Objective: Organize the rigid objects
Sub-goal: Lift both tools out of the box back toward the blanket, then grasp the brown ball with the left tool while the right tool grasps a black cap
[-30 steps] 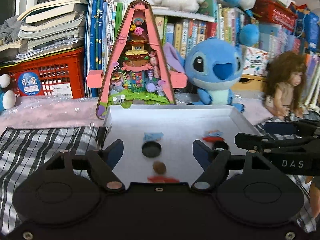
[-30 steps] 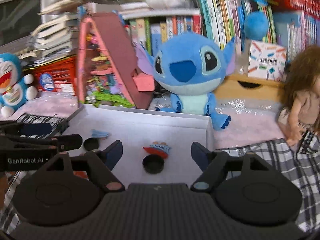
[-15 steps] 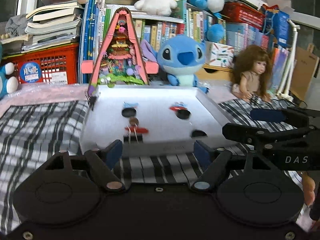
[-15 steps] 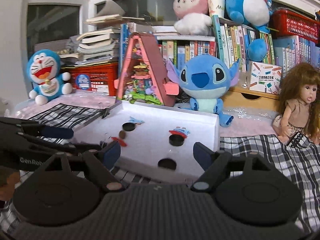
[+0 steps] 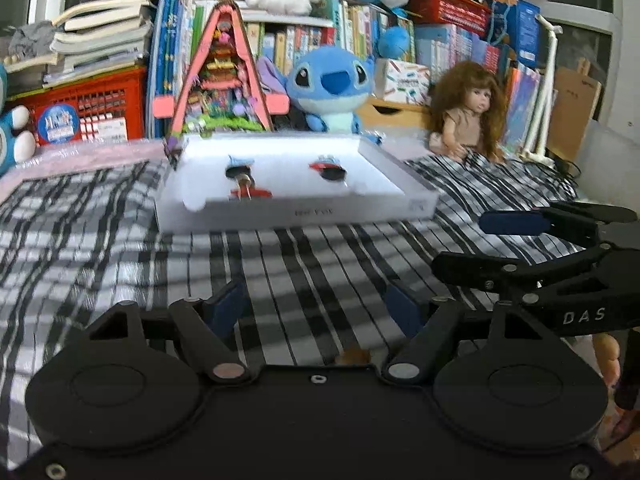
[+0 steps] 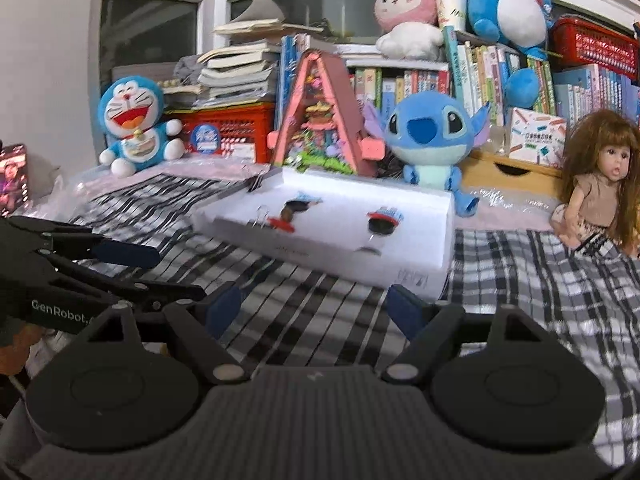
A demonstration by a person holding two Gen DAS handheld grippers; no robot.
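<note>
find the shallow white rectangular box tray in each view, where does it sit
Left wrist view: the shallow white rectangular box tray sits centre, slightly left, on the black and white checked cloth, beyond the gripper fingers.
Right wrist view: the tray sits centre, turned corner-on.
Shared landmark: the blue plush toy with big ears just behind the tray.

Two wrist views, low over checked cloth, both facing white tray, shelves behind
</note>
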